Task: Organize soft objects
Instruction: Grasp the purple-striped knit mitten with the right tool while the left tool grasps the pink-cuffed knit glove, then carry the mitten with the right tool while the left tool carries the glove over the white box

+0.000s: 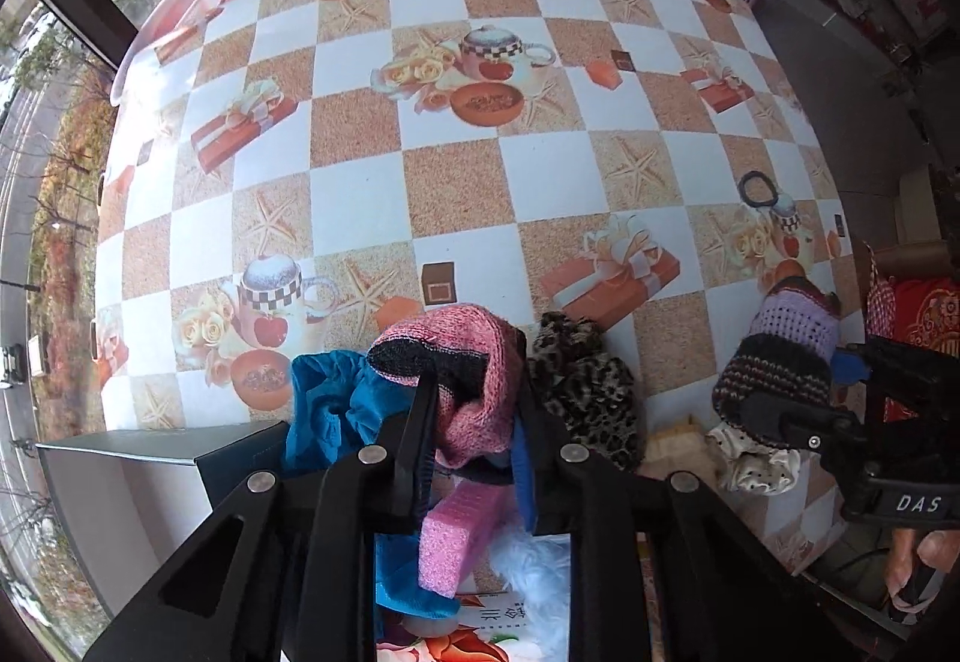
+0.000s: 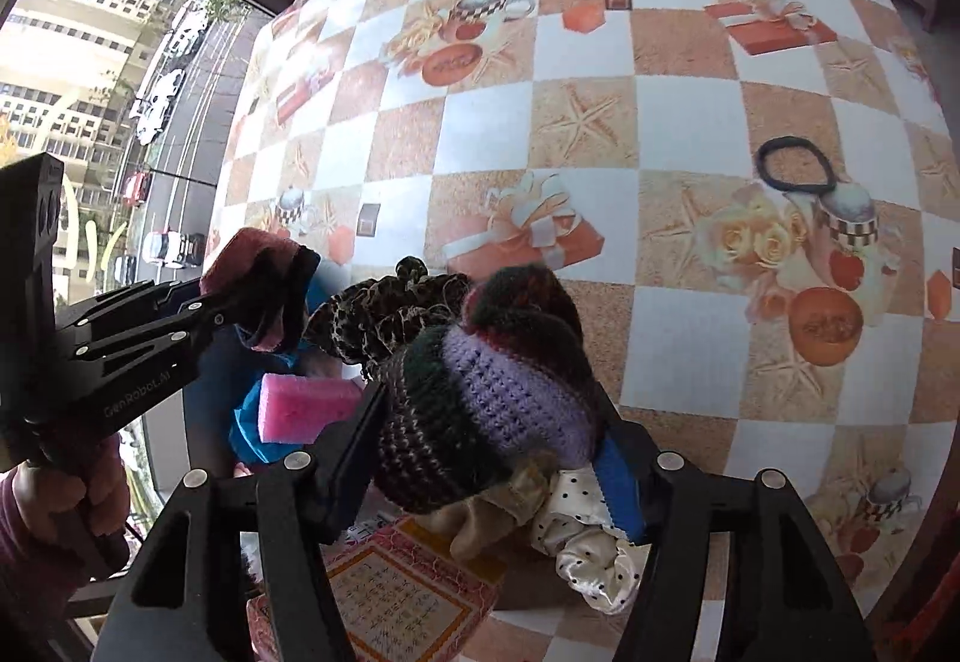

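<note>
While the left hand-held gripper (image 1: 474,392) is clamped nearly shut on the pink-and-black knitted cloth (image 1: 474,362), held clear of the checked tabletop (image 1: 450,182), the right hand-held gripper (image 2: 492,422) is pressed half-closed around the purple-and-dark striped crocheted bundle (image 2: 480,392). In the left view that bundle lies at three o'clock, its long axis running toward twelve. I judge each hand nearest its own piece.

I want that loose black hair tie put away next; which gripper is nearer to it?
Right. The right gripper, shut on the purple knitted piece, sits just short of the black hair tie; the left gripper is beyond it.
</note>
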The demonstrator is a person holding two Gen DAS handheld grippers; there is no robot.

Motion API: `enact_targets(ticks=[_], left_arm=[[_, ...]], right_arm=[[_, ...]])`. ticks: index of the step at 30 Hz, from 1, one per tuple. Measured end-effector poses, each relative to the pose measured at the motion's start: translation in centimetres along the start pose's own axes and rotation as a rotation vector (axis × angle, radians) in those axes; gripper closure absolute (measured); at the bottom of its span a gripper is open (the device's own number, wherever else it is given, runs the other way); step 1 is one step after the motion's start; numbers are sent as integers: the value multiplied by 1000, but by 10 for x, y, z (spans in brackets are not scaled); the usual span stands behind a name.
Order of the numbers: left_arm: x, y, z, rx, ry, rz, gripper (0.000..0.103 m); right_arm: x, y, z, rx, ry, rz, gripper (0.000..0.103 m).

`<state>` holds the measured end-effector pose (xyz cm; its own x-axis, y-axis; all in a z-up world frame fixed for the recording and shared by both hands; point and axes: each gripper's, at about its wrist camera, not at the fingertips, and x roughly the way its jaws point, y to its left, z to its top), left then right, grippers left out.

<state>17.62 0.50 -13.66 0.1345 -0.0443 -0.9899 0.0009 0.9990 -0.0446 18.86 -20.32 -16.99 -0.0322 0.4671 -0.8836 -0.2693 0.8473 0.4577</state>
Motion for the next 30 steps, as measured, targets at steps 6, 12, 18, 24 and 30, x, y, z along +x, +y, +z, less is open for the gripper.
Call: enact_targets(ticks=[6, 12, 18, 24, 30], left_arm=[[-30, -53, 4, 77, -60, -24, 79], [-53, -115, -12, 206, -100, -73, 79], [-69, -165, -39, 331, -109, -156, 79], [-79, -193, -59, 413, -112, -209, 79], [-90, -204, -77, 484, -124, -251, 79]], right_arm=[[-27, -5, -11, 38, -53, -17, 38], [-59, -32, -41, 124, -87, -51, 38], [-83, -53, -78, 189, -105, -92, 38], [-98, -65, -115, 271, -127, -130, 38], [-108, -62, -140, 337, -159, -162, 38]])
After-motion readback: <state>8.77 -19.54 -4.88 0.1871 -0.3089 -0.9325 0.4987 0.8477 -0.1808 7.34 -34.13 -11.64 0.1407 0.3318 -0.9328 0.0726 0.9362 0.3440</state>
